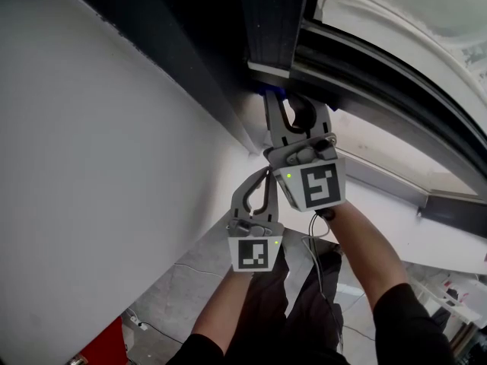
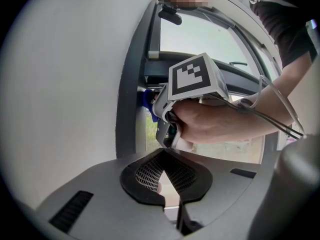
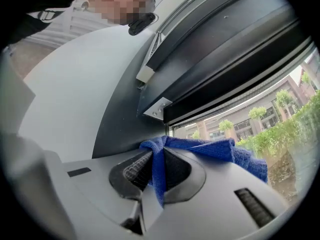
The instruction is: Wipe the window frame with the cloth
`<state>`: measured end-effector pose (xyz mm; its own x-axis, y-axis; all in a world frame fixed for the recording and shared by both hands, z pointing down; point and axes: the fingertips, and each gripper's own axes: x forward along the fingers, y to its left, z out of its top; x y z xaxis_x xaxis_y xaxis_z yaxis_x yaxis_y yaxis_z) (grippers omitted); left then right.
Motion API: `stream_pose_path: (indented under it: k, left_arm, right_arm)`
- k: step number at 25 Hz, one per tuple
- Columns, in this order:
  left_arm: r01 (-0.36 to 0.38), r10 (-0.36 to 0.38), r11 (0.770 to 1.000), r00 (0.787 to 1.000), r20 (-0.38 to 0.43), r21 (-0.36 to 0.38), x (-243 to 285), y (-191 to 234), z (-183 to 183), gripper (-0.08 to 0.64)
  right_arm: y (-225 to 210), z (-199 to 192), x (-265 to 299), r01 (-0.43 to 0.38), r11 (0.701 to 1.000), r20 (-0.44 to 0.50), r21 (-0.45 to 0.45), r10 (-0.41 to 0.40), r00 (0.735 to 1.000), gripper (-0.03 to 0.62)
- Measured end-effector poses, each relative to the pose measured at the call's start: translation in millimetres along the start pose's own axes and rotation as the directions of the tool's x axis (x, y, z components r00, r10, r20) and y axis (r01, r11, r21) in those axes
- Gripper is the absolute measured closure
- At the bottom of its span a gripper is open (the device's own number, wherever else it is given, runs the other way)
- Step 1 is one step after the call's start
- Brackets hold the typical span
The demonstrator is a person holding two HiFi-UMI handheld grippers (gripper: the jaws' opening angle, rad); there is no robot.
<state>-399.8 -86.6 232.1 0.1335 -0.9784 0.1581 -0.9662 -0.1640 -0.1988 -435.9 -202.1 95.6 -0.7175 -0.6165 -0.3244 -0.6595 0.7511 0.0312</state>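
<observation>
A blue cloth (image 3: 215,151) is pinched in my right gripper (image 3: 156,156), which is shut on it. In the head view that gripper (image 1: 285,101) is raised, and it presses the cloth (image 1: 272,92) into the upper corner of the dark window frame (image 1: 274,21). The frame's upright post (image 3: 120,119) and a metal bracket sit just beyond the cloth. My left gripper (image 1: 266,175) hangs lower and nearer to me. It is shut with nothing in it and clear of the frame. From the left gripper view (image 2: 162,156), I see the right gripper's marker cube and the hand that holds it.
A white wall (image 1: 91,166) runs along the left of the frame. Window glass (image 3: 260,119) shows trees and buildings outside. A white sill (image 1: 380,173) lies to the right. A cable (image 1: 316,242) trails from the right gripper. A red object (image 1: 103,348) stands on the floor below.
</observation>
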Motion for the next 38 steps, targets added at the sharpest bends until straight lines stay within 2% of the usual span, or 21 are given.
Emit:
stream_pose_path:
  k: [7, 13, 15, 16, 19, 20, 22, 25, 29, 33, 38]
  left_arm:
    - [0.014, -0.014, 1.0, 1.0, -0.001, 0.007, 3, -2, -2, 0.555]
    - [0.059, -0.059, 0.997, 0.998, 0.0, 0.04, 8, -9, -13, 0.555]
    - [0.047, -0.047, 0.999, 0.999, 0.021, -0.002, 10, -17, -17, 0.555]
    - [0.025, -0.023, 0.998, 0.999, 0.04, -0.056, 11, -18, -18, 0.555]
    - [-0.039, 0.055, 0.977, 0.996, 0.069, -0.211, 8, -20, -32, 0.555]
    - [-0.053, 0.073, 0.97, 0.995, 0.075, -0.237, 8, -22, -38, 0.555]
    - [-0.072, 0.091, 0.976, 0.992, 0.085, -0.208, 9, -26, -50, 0.555]
    - [-0.128, 0.17, 0.947, 0.978, 0.119, -0.295, 10, -23, -58, 0.555]
    - [-0.157, 0.212, 0.932, 0.967, 0.139, -0.327, 11, -18, -64, 0.555]
    - [-0.161, 0.212, 0.938, 0.967, 0.14, -0.307, 13, -20, -70, 0.555]
    - [-0.178, 0.225, 0.934, 0.966, 0.124, -0.309, 14, -15, -79, 0.555]
  right_arm:
    - [0, -9, -2, 0.001, 1.0, -0.012, -0.004, -0.001, 1.0, 0.569]
    - [2, -16, -4, 0.001, 0.999, -0.005, -0.052, -0.001, 1.0, 0.569]
    - [2, -19, -6, -0.01, 0.998, -0.012, -0.07, 0.009, 1.0, 0.569]
    - [2, -20, -7, -0.016, 0.997, -0.01, -0.072, 0.015, 1.0, 0.569]
    - [3, -30, -12, -0.023, 0.997, -0.002, -0.069, 0.023, 1.0, 0.569]
    - [3, -34, -15, -0.024, 0.997, 0.001, -0.074, 0.024, 1.0, 0.569]
    - [4, -39, -19, -0.037, 0.996, 0.01, -0.087, 0.038, 0.999, 0.569]
    - [9, -39, -20, -0.061, 0.994, 0.033, -0.094, 0.064, 0.997, 0.569]
    - [9, -46, -23, -0.073, 0.993, 0.047, -0.093, 0.078, 0.996, 0.569]
    - [8, -47, -23, -0.074, 0.992, 0.056, -0.104, 0.08, 0.995, 0.569]
    - [5, -59, -23, -0.063, 0.994, 0.049, -0.087, 0.068, 0.996, 0.569]
